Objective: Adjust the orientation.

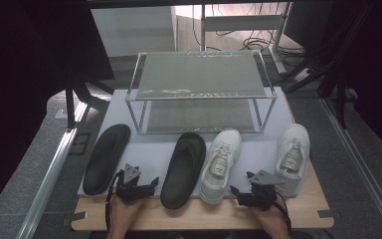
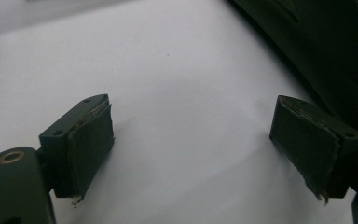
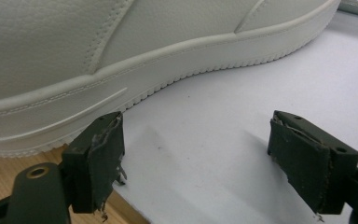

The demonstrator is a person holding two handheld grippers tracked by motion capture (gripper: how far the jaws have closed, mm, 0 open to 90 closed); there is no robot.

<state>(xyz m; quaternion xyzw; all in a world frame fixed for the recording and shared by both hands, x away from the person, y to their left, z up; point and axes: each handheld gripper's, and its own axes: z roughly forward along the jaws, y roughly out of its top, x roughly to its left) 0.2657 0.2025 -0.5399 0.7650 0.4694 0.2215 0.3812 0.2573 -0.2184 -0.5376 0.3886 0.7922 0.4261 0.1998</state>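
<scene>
L gripper (image 1: 138,185) sits at the table's near edge w/ jaws spread wide, nothing between the pads (image 2: 91,144), just pale mat beneath; it's between the two black slippers, the right-hand black slipper (image 1: 184,169) just beside it and filling the upper right of the left gripper view as a dark matte curve. R gripper (image 1: 251,191) also spread, gripping nothing, low by the heel end of the left white sneaker (image 1: 221,164); in the right gripper view that sneaker's ribbed rubber sole and stitched, pebbled leather side rise just past one pad, whether touching can't tell. Second white sneaker (image 1: 293,152) lies farther right, other black slipper (image 1: 107,158) far left. All four rest on a smooth pale grey mat (image 1: 258,149) over a wood tabletop (image 1: 199,216). Behind stands a two-tier rack (image 1: 201,74), clear frame, grey mesh-like shelves. Room dim; cables on floor beyond.
</scene>
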